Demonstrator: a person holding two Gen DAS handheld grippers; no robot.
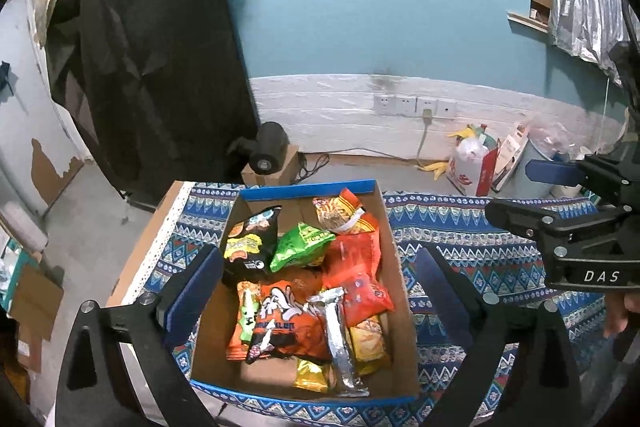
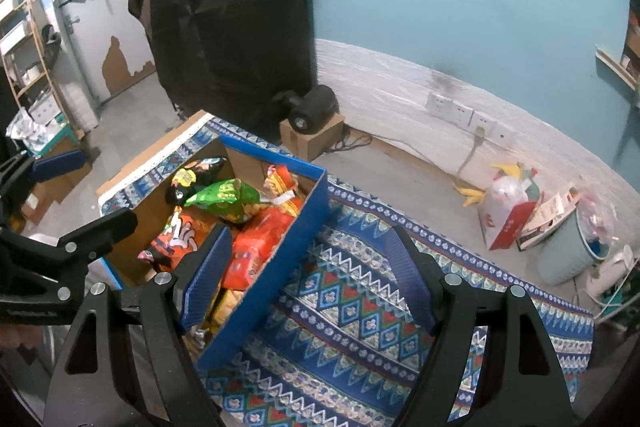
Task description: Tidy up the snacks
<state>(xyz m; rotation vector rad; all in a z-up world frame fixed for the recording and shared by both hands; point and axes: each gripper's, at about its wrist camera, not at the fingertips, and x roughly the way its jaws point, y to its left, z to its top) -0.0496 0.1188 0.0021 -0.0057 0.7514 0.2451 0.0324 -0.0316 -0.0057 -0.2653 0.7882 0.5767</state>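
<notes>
A blue-edged cardboard box (image 1: 400,267) sits on the patterned cloth and holds several snack packets: a black bag (image 1: 250,247), a green bag (image 1: 302,247), red bags (image 1: 356,275), an orange bag (image 1: 288,323) and a silver packet (image 1: 340,343). My left gripper (image 1: 316,287) is open and empty, hovering above the box. My right gripper (image 2: 308,271) is open and empty, above the box's right wall (image 2: 272,287) and the cloth. It also shows in the left wrist view (image 1: 568,203) at the right. The box's snacks also show in the right wrist view (image 2: 224,199).
The table carries a blue patterned cloth (image 2: 360,327). Behind it stand a black-draped frame (image 1: 152,59), a black device on a carton (image 1: 268,151), wall sockets (image 1: 416,105), and a bin with bags (image 2: 568,243) on the floor at right.
</notes>
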